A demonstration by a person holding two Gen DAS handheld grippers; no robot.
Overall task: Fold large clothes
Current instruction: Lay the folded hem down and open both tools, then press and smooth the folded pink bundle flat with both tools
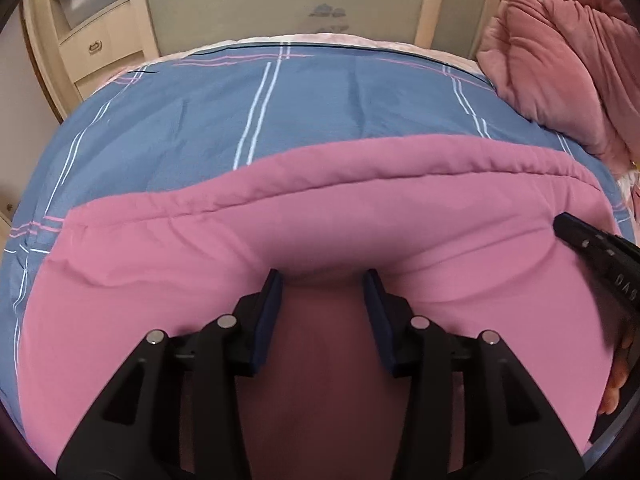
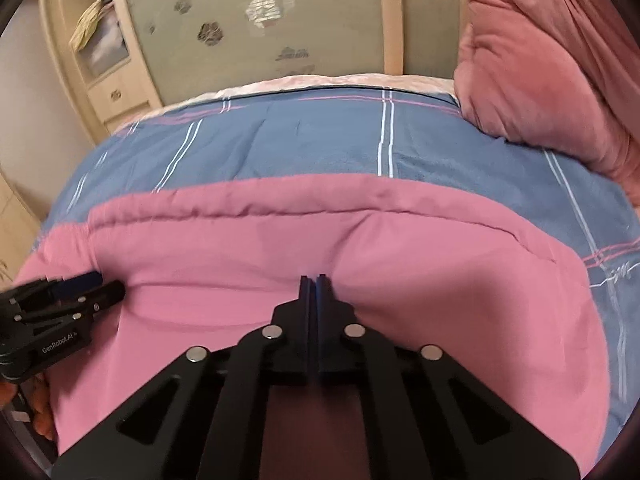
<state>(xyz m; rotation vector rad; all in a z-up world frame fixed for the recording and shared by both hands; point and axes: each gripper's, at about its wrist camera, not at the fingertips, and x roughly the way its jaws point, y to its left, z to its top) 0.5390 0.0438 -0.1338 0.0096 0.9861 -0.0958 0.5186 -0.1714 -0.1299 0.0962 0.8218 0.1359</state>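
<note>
A large pink padded garment (image 1: pixel 320 216) lies spread across the near half of the bed, its seamed far edge running left to right; it also shows in the right wrist view (image 2: pixel 320 240). My left gripper (image 1: pixel 323 280) is open, its blue pads pressed down on the pink fabric with a fold bulging between them. My right gripper (image 2: pixel 315 280) is shut on the pink fabric near its middle. The right gripper's tip shows at the right edge of the left wrist view (image 1: pixel 568 226). The left gripper shows at the left of the right wrist view (image 2: pixel 96 286).
The bed has a blue checked cover (image 1: pixel 320 100) with white and pink lines. A bundled dusty-pink blanket (image 1: pixel 560 60) sits at the far right. Behind the bed stand a cream wardrobe (image 1: pixel 88 44) and a frosted flower-patterned door (image 1: pixel 280 0).
</note>
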